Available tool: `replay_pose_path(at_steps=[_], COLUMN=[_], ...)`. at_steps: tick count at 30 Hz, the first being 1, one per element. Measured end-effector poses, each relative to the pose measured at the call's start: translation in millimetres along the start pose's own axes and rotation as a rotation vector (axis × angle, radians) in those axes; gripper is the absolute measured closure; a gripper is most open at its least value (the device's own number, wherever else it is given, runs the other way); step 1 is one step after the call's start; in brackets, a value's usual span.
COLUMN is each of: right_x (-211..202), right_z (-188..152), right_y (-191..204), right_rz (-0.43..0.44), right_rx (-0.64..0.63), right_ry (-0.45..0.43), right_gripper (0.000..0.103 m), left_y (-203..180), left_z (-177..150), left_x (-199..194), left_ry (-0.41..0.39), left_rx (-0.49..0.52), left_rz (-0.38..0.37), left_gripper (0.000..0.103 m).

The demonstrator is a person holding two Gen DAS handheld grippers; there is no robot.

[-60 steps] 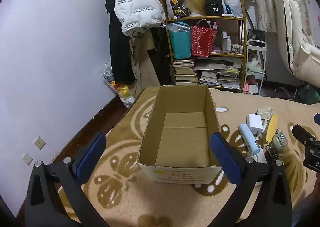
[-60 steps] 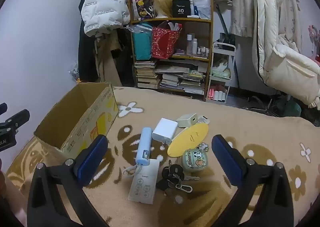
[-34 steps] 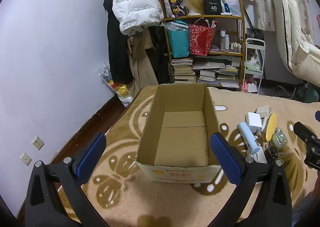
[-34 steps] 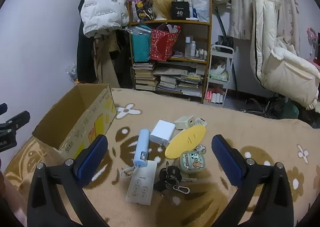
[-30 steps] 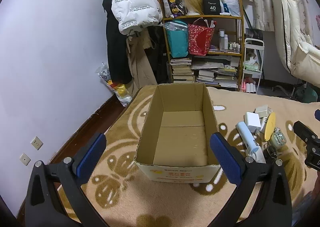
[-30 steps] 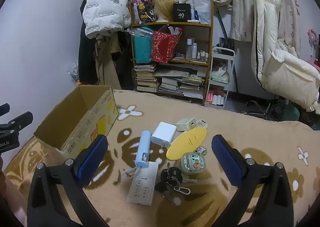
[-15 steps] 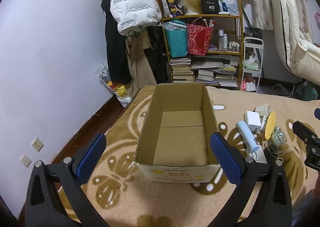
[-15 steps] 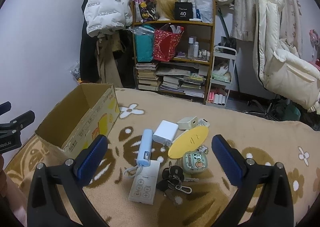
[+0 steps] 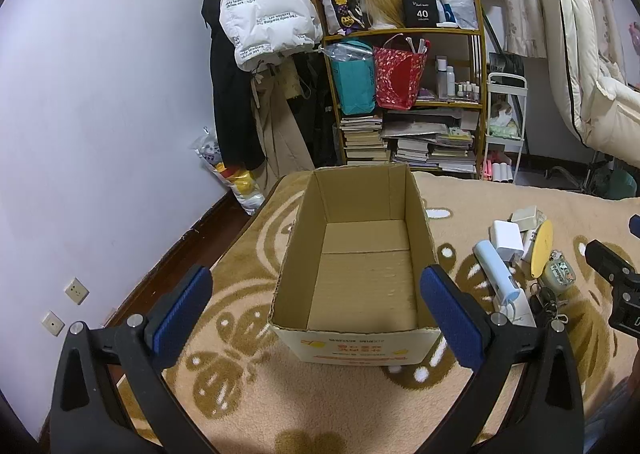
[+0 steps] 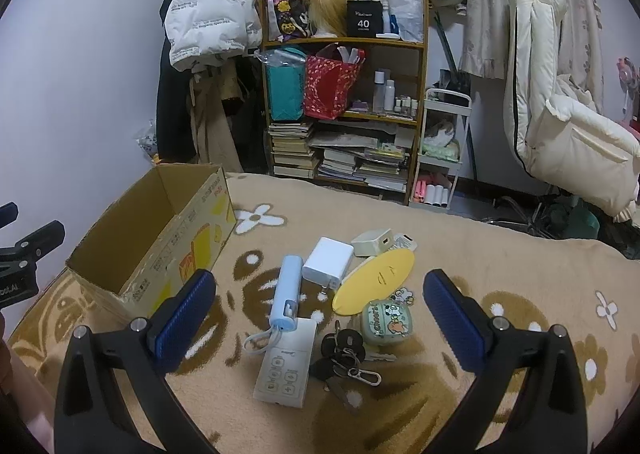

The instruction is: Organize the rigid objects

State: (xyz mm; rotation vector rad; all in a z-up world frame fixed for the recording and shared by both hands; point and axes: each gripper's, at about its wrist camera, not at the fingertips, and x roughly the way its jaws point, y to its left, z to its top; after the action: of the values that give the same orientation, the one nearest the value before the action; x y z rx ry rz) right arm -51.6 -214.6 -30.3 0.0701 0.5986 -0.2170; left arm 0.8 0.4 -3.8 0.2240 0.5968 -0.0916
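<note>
The left tool [image 9: 316, 308] is fully spread and grips nothing; it hovers above the near end of the box [image 9: 416, 214], which stands open and empty on the blanket [image 9: 248, 386]. The right tool [image 10: 320, 312] is likewise spread wide and empty, and hovers over a cluster of objects lying on the blanket to the right of the box. In that cluster, the blue tube [image 10: 286, 296] lies lengthwise with its near end resting on the remote [image 10: 285, 368]. The white charger [image 10: 328, 259] sits just right of the tube, with a smaller adapter [image 10: 372, 242] behind it. The yellow oval [image 10: 374, 280] lies tilted, touching the charger's right side. The green case [image 10: 383, 323] lies just in front of the oval. The keys [image 10: 344, 354] lie between the remote and the case. A bookshelf [image 10: 422, 102] stands against the far wall.
</note>
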Motion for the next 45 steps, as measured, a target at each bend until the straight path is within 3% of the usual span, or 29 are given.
replay_pose_path(at_steps=[45], right_x=[9], right_z=[-2], right_y=[-5], right_rz=[-0.013], right_rx=[0.024], right_ry=[0.058], right_gripper=[0.0], left_y=[-3], left_z=[-2], left_x=[3], left_ry=[0.01], left_rx=[0.02], left_rz=[-0.004], left_gripper=[0.0])
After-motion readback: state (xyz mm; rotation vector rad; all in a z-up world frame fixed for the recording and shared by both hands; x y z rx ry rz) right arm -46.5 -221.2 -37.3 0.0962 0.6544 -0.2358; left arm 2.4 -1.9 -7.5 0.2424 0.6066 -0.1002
